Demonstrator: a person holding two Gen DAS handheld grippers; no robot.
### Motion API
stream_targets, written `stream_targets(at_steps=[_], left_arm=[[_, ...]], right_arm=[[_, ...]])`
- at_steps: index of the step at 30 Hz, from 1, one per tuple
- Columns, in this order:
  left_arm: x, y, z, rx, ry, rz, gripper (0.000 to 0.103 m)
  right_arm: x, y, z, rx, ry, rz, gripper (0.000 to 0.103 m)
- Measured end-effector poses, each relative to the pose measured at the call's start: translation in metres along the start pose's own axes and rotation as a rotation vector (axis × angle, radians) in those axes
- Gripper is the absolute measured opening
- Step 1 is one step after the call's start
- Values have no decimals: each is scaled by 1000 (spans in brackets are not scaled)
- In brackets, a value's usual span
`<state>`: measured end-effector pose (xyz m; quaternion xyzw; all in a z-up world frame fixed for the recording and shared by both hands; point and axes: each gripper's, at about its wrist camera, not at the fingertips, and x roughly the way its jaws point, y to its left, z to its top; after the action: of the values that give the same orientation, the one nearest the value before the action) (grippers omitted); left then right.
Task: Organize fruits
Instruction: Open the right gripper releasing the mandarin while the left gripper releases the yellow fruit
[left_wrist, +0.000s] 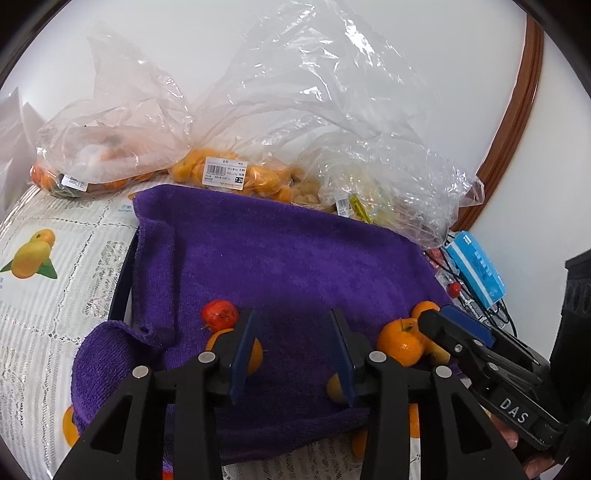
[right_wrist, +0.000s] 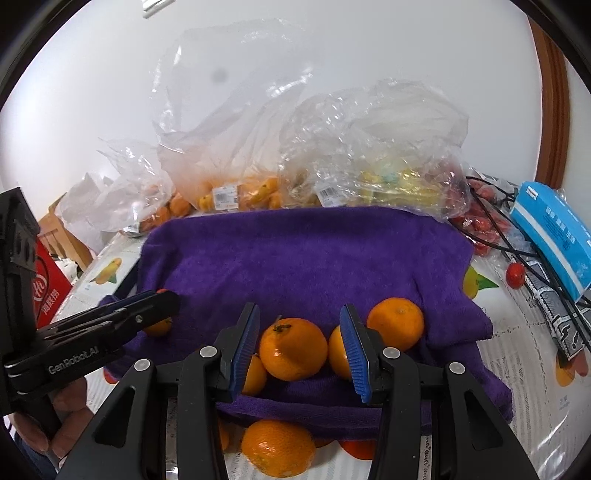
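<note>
Straddling a round orange tangerine (right_wrist: 293, 349) on purple terry towel (right_wrist: 303, 254), right gripper (right_wrist: 300, 341) jaws parted, left gripper (left_wrist: 291, 350) parted, empty.

Your left-wrist and right-wrist cameras both look down close along their tools, toward the wall; both views share the purple towel (left_wrist: 288, 258) and the bagged fruit (right_wrist: 236, 195).

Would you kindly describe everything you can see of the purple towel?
The purple towel is a plush, terry-like cloth spread over a dark-rimmed tray on the printed tablecloth. Its near edge is folded and rumpled, with one corner flopped over at the left. Several oranges and a small red fruit rest on it. Plastic fruit bags sit along its far edge.
</note>
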<state>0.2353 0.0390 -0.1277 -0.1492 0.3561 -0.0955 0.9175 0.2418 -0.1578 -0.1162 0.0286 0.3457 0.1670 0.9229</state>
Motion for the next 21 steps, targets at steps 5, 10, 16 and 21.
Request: stream_targets(at_steps=[5, 10, 16, 21], left_arm=[[-5, 7, 1, -28, -16, 8, 38], [-9, 12, 3, -49, -35, 14, 38], [-12, 13, 4, -55, -42, 11, 40], [-10, 12, 5, -53, -38, 15, 41]], right_arm=[[-6, 5, 0, -39, -47, -58, 46], [-7, 1, 1, -22, -60, -56, 46], [-19, 0, 5, -21, -73, -40, 46], [-16, -2, 5, -12, -36, -5, 46]])
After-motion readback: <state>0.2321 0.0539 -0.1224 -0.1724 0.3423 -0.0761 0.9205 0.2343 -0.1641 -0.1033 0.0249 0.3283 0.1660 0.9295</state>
